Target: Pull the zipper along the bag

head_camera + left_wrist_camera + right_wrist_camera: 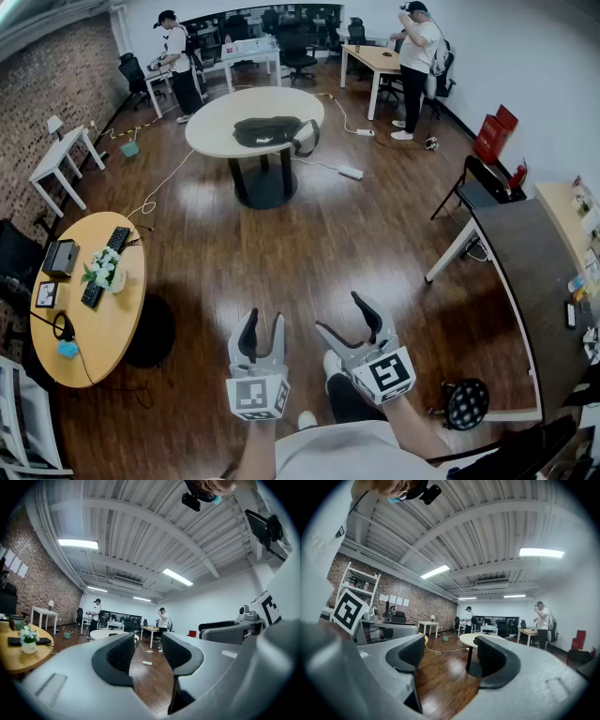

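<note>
Both grippers sit on my side of the round white worktop (214, 124), well short of it, over the wooden floor (309, 244). They're side by side and pointing level toward it.

The left gripper (264, 323) has its jaws partly apart with a narrowish gap, and only floor shows through it. The right gripper (342, 317) is spread wide, with nothing between its jaws either.

Nearer than the white worktop and off to its left there's a yellow worktop (111, 323) with a keyboard (105, 266) and a little pot of flowers (103, 269) on it. A white power strip (351, 172) lies on the floor just right of the white worktop's base.

The black bag (268, 130) lies flat on the white worktop, around the middle, and its strap (309, 141) loops over the right edge. I can't make out the zipper from this far back.

Beyond the worktop stand two people in white shirts, one (176, 58) off to the left and one (415, 66) off to the right.
</note>
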Demonstrator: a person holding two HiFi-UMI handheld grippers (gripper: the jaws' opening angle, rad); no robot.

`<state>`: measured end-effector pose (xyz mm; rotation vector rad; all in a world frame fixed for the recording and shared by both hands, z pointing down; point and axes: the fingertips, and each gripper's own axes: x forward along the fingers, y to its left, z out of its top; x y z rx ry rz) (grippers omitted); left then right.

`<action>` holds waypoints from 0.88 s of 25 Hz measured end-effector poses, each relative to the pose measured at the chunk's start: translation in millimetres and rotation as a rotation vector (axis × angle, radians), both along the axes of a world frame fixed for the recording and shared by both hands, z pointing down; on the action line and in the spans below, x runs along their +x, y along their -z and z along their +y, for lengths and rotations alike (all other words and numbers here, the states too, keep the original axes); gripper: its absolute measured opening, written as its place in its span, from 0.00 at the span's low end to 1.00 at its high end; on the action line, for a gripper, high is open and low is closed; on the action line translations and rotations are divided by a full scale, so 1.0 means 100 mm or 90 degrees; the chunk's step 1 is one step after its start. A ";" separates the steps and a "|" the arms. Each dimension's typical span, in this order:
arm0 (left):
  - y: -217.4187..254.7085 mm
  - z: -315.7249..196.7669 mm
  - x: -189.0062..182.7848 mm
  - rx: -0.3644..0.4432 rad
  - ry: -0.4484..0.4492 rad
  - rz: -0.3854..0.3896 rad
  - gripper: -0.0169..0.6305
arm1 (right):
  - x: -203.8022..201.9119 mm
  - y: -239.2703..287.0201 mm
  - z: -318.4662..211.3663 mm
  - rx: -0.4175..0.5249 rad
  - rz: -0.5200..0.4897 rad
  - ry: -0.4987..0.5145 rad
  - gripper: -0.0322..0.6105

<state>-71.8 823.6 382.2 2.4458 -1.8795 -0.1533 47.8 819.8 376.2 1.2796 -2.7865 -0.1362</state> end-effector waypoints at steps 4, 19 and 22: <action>0.00 -0.73 0.12 -0.009 -0.001 -0.012 0.32 | 0.14 -0.17 -0.72 -0.046 0.005 -0.006 0.58; 0.18 -2.70 0.82 -0.004 -0.009 -0.035 0.31 | 0.82 -0.20 -2.81 -0.088 -0.050 0.017 0.58; 0.13 -3.01 0.92 -0.011 -0.025 -0.044 0.31 | 0.81 -0.35 -3.06 -0.107 -0.050 0.019 0.58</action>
